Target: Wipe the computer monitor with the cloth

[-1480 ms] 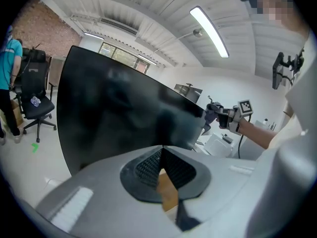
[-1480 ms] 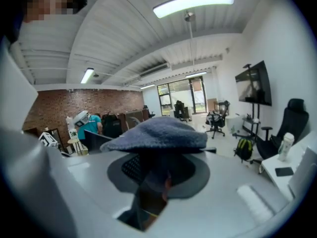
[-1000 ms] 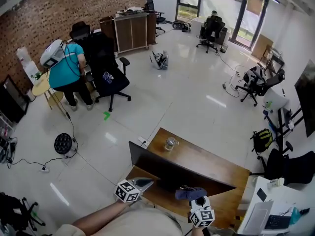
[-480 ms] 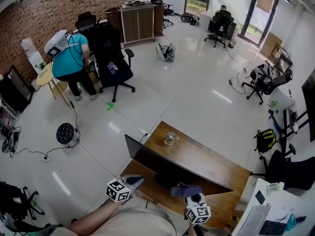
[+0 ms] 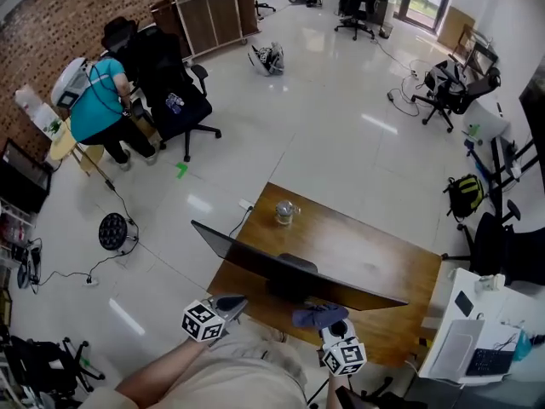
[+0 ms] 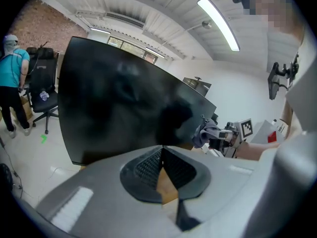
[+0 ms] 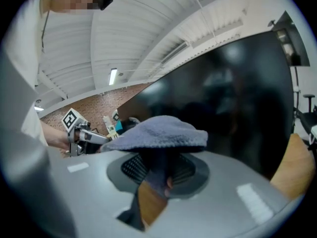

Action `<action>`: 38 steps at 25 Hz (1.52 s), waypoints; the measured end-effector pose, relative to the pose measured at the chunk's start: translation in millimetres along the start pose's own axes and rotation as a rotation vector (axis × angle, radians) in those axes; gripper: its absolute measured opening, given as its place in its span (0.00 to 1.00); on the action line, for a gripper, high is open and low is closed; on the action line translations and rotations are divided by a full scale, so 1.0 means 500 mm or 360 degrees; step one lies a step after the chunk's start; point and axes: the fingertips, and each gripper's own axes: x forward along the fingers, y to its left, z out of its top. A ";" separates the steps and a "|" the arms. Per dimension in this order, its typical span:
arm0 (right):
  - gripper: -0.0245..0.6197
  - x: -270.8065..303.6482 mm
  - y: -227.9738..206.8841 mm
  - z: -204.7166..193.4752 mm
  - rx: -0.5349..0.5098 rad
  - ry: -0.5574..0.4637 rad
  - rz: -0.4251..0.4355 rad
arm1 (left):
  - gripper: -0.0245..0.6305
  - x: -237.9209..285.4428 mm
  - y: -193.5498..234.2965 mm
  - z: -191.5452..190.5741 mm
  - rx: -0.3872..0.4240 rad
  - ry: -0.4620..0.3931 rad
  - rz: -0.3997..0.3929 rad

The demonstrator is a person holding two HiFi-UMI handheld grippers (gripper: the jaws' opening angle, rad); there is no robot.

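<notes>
A black computer monitor (image 5: pixel 289 271) stands on the wooden desk (image 5: pixel 358 262), screen facing me. Its dark screen (image 6: pixel 119 103) fills the left gripper view and also the right gripper view (image 7: pixel 233 98). My right gripper (image 5: pixel 324 321) is shut on a grey-blue cloth (image 5: pixel 317 315), bunched over its jaws (image 7: pixel 158 133) just in front of the screen's lower part. My left gripper (image 5: pixel 228 305) is shut with nothing in it, near the monitor's lower left edge. The left gripper view shows its jaws pressed together (image 6: pixel 161 163) and the right gripper with the cloth (image 6: pixel 204 133) beyond.
A glass jar (image 5: pixel 284 211) stands at the desk's far left corner. A white side table with a laptop (image 5: pixel 473 348) is at the right. A person in a teal shirt (image 5: pixel 89 109) bends beside a black office chair (image 5: pixel 170 92) far off. A cable runs from the desk across the floor.
The head view has tilted down and shifted, so the desk and monitor sit higher and more central. Both grippers keep their places before the monitor, the cloth still held.
</notes>
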 end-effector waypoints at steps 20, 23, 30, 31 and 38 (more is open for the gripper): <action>0.18 -0.053 0.015 -0.023 -0.0188 -0.0050 -0.0132 | 0.04 0.032 -0.007 0.013 0.0154 0.0079 -0.0080; 0.18 -0.023 0.025 -0.020 -0.0193 -0.0025 -0.0116 | 0.04 0.018 0.005 0.027 0.0142 0.0020 -0.0049; 0.18 0.045 0.103 0.006 -0.0285 0.0053 0.0025 | 0.04 -0.064 0.047 0.027 0.0021 -0.0121 0.0097; 0.18 0.051 0.116 0.011 -0.0311 0.0058 0.0051 | 0.04 -0.072 0.050 0.025 0.0016 -0.0129 0.0110; 0.17 0.118 0.172 0.028 -0.0388 0.0107 0.0169 | 0.04 -0.114 0.071 0.071 0.0015 -0.0246 0.0133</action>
